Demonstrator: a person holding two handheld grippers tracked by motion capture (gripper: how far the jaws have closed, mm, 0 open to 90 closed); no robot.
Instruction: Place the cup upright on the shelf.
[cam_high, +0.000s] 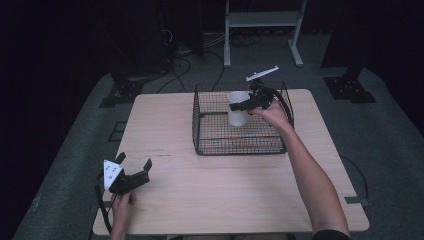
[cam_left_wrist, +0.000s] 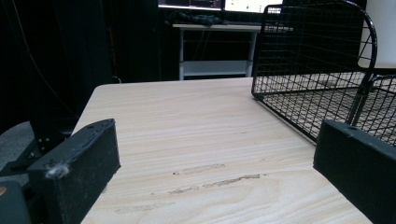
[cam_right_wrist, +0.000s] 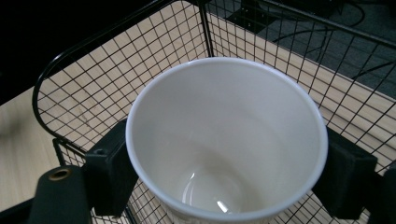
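Jaws of my right gripper (cam_high: 239, 106) are clamping the white cup (cam_high: 237, 111) upright inside the wire basket (cam_high: 210, 145), at the far right. My left gripper (cam_high: 134, 166) is resting wide on the near-left surface (cam_high: 220, 185), holding nothing.

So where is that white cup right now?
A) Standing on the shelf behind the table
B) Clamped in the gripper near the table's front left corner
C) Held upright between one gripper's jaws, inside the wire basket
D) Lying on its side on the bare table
C: the right gripper clamps the white cup upright, with the wire basket around it; the left gripper stands open and holds nothing.
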